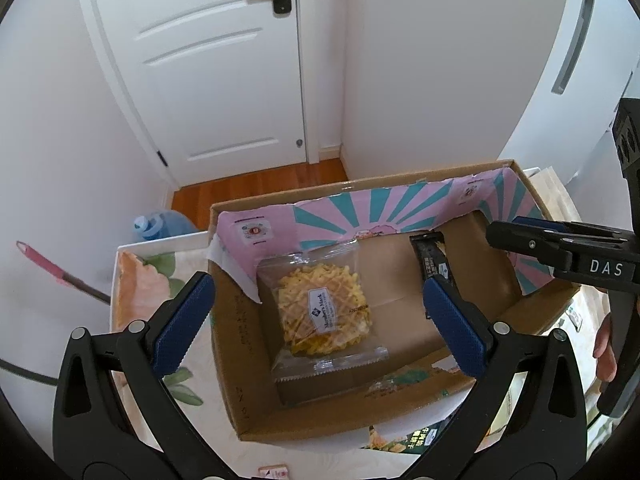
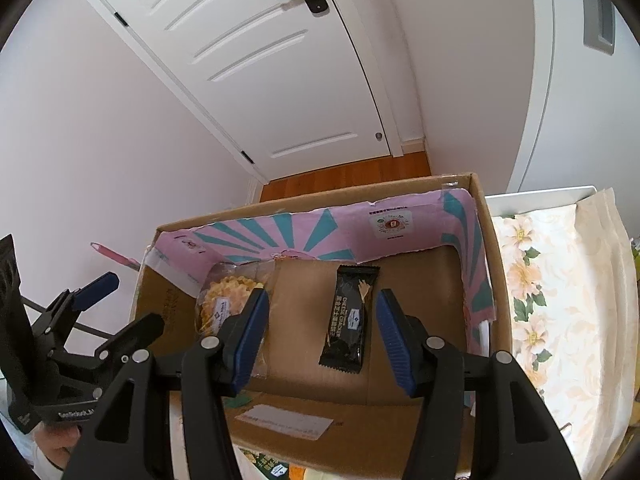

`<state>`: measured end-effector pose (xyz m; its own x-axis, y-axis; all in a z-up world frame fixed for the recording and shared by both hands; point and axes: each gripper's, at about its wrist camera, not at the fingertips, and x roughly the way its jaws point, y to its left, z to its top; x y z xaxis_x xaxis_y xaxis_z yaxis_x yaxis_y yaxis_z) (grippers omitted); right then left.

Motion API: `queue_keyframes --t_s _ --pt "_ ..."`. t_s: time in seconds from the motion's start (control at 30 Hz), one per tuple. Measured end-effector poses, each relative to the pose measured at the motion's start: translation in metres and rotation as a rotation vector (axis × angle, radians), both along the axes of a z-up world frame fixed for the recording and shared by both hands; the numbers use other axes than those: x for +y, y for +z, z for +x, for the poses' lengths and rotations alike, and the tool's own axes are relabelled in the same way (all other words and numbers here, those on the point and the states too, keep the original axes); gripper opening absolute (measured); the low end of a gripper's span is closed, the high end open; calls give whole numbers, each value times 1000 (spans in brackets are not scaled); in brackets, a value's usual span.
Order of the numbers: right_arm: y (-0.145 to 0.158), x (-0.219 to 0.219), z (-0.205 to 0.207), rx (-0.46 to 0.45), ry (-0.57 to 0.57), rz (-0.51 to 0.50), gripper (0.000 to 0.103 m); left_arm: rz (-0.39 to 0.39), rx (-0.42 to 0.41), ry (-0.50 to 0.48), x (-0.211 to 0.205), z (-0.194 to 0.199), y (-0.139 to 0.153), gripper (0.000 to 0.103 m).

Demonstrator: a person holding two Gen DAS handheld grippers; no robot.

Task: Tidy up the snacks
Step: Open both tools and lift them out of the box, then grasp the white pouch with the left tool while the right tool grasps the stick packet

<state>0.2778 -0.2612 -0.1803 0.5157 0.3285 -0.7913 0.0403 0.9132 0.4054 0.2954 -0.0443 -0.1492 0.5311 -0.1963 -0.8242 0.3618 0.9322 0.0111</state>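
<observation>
waffle pack [image 2: 224, 308] half-hidden behind right gripper [image 2: 318, 334]

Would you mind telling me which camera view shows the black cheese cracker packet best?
The right wrist view: the black cheese cracker packet lies whole on the cardboard box floor, its printed face unobstructed between the open right gripper fingers. In the left wrist view, the packet is partly hidden behind a left gripper finger.

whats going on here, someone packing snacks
A person with a gripper in each hand is sorting snacks into a cardboard box. A clear pack of yellow crisps and a black cheese cracker pack lie on its floor. The left gripper and right gripper hang open above them, holding nothing.
</observation>
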Motion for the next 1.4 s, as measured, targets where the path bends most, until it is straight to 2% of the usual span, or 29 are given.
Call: queue_keyframes --t_s 0.63,0.67,0.7,0.73,0.77,0.8,1.07,1.23,1.4 --pt "42 -5 -45 -98 8 -19 51 -48 -67 12 10 -43 49 103" --pt "46 -5 -49 -108 1 -17 52 -54 -71 10 10 -46 53 103" --pt "51 -6 -53 -121 -8 -17 65 -59 -74 9 10 -48 56 103" --pt "55 -7 -58 -136 -16 -13 89 -65 -77 7 10 -51 60 103" --pt "60 -8 -62 -150 -23 -9 100 -69 -80 6 11 -54 62 103" --pt "63 -8 -65 -165 -30 -9 103 -69 -81 8 11 -57 64 103" --pt "91 -19 -102 -273 -36 -101 103 -61 -111 55 10 -93 74 103" --pt "96 -45 -128 -254 14 -165 103 -103 -89 160 11 -125 74 103" --pt "92 -75 -157 -265 33 -233 103 -142 -27 295 6 -161 57 103"
